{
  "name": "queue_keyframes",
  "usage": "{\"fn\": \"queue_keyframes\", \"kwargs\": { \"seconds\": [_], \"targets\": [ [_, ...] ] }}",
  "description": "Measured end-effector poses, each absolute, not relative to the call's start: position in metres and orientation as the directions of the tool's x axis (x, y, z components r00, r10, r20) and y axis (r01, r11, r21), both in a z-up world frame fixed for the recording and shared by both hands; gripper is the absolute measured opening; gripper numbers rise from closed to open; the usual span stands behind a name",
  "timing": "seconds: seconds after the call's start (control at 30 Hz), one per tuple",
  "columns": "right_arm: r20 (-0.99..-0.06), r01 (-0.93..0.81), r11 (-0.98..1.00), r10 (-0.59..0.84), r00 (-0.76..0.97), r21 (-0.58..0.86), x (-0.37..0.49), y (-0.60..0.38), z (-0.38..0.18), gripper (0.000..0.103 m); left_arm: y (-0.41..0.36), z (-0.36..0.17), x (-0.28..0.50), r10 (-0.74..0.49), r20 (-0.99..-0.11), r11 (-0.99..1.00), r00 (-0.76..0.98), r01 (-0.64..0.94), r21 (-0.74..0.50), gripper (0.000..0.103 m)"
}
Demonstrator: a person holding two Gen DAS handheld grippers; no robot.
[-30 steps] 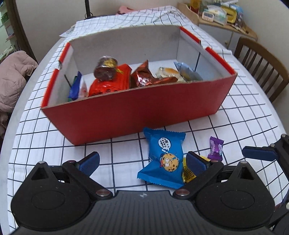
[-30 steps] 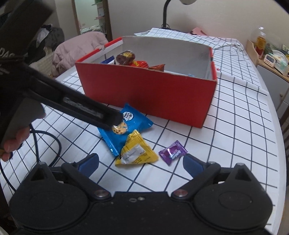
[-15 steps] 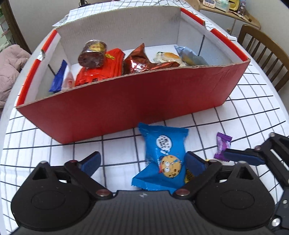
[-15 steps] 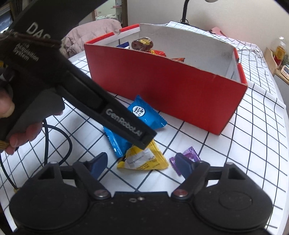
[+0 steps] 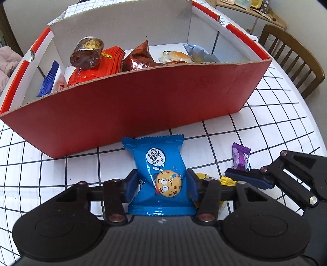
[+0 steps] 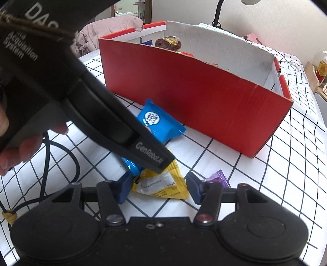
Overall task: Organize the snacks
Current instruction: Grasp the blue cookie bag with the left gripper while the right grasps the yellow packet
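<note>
A red cardboard box (image 5: 143, 102) with several snacks inside stands on the checked tablecloth; it also shows in the right wrist view (image 6: 194, 98). My left gripper (image 5: 160, 185) has its jaws closed against both sides of a blue cookie packet (image 5: 161, 174) lying in front of the box. My right gripper (image 6: 158, 188) has its jaws around a yellow packet (image 6: 161, 184), both pads touching its edges. A purple candy (image 5: 241, 156) lies to the right, also in the right wrist view (image 6: 216, 179). The left gripper's body hides part of the blue packet (image 6: 157, 120) in the right wrist view.
A wooden chair (image 5: 294, 57) stands at the table's right edge. A black cable (image 6: 61, 155) lies on the cloth at left. A pink jacket (image 6: 106, 28) and a lamp stem (image 6: 217, 14) are behind the box.
Both grippers moved forward and down and their jaws narrowed: the left onto the blue packet, the right around the yellow packet.
</note>
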State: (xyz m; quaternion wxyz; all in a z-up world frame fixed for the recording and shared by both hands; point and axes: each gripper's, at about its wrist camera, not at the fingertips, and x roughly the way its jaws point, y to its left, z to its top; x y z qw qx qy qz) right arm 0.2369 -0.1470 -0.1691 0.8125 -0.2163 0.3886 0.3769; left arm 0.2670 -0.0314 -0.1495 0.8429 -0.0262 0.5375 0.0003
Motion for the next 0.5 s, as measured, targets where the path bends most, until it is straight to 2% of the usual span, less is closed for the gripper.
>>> {"fn": "queue_keyframes", "kwargs": {
  "seconds": [0.1,0.5],
  "targets": [
    [-0.793,-0.775,0.629,0.444,0.416,-0.055,0.240,-0.148,-0.168,0.051,-0.025,-0.148,0.266,-0.046,-0.905,0.996,0.424,-0.045,-0.072,0.043],
    [-0.782,-0.727,0.686,0.459,0.422,0.011,0.239,-0.165,-0.164,0.048,0.011,-0.147,0.246,-0.051,-0.901,0.981,0.431,-0.147,-0.126,0.041]
  ]
}}
